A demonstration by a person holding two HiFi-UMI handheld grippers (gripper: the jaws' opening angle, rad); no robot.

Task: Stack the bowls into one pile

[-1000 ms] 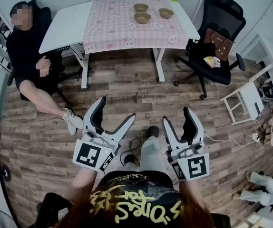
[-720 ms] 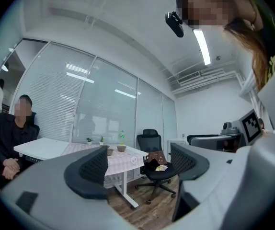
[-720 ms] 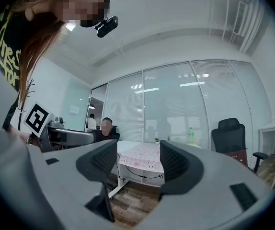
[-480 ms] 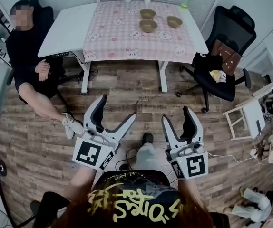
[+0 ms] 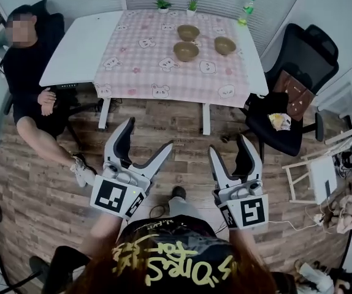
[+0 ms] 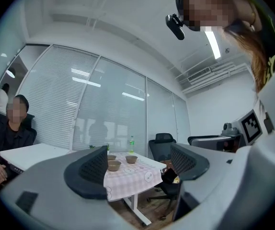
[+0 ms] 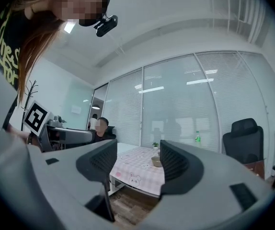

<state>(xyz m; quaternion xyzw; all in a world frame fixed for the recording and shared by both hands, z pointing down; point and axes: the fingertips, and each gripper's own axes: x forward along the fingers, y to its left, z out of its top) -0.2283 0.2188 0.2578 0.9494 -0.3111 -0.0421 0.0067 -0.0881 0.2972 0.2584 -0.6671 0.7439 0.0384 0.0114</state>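
Note:
Three brown bowls stand apart on the pink checked tablecloth (image 5: 164, 66): one at the back (image 5: 188, 32), one nearer (image 5: 186, 51), one to the right (image 5: 225, 45). Both grippers hang over the wooden floor, well short of the table. My left gripper (image 5: 146, 136) is open with nothing between its fingers, and so is my right gripper (image 5: 231, 147). In the left gripper view the bowls (image 6: 114, 166) show far off between the jaws of the left gripper (image 6: 140, 164). In the right gripper view one bowl (image 7: 155, 162) peeks out between the jaws of the right gripper (image 7: 137, 164).
A person (image 5: 29, 72) sits on a chair at the table's left end, legs stretched over the floor. A black office chair (image 5: 286, 115) stands at the table's right. A green bottle (image 5: 244, 11) and two small plants (image 5: 162, 5) line the table's far edge. A white stool (image 5: 314, 176) stands at right.
Both grippers have travelled forward across the floor toward the table, which now looks larger and nearer in the head view. The jaws stand as wide as before.

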